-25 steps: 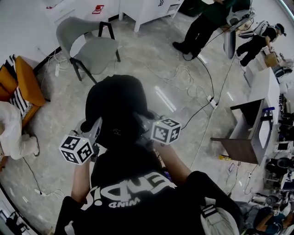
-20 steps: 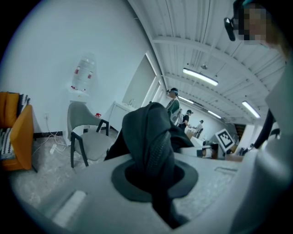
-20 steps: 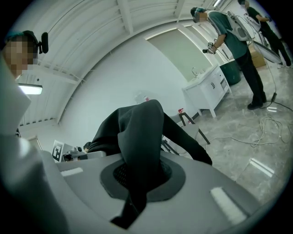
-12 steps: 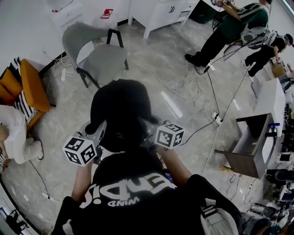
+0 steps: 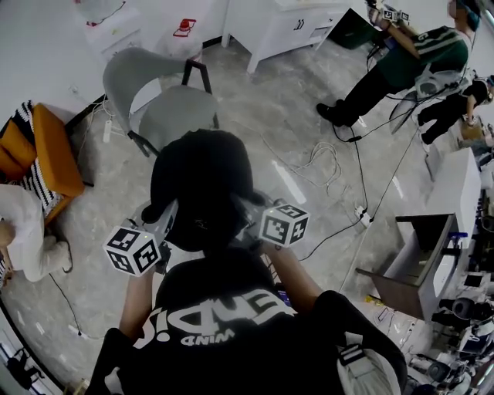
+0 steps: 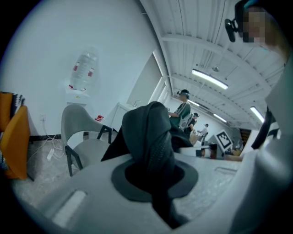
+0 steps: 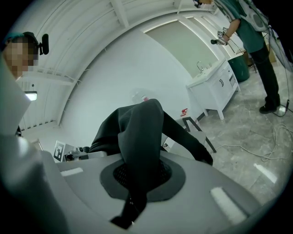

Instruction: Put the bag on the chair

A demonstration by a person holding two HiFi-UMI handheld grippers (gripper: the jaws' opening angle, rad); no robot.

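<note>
A black bag (image 5: 202, 189) hangs between my two grippers in the head view, carried above the floor. My left gripper (image 5: 160, 224) is shut on the bag's left edge, and black fabric (image 6: 151, 146) bunches up between its jaws in the left gripper view. On the bag's right edge my right gripper (image 5: 251, 224) is shut too, with a fold of fabric (image 7: 139, 146) pinched in it. The grey chair (image 5: 166, 96) with black legs stands just beyond the bag, its seat bare; it also shows as the chair (image 6: 84, 137) at the left of the left gripper view.
An orange chair (image 5: 42, 150) stands at the left with a person in white (image 5: 23, 231) beside it. Cables (image 5: 324, 158) trail over the floor on the right. Two people (image 5: 401, 65) stand at the far right near a white cabinet (image 5: 289, 23). A dark desk (image 5: 413, 266) is at right.
I have carried the bag forward with both grippers. The grey chair has come nearer in the head view, now close beyond the bag. Both grips are unchanged.
</note>
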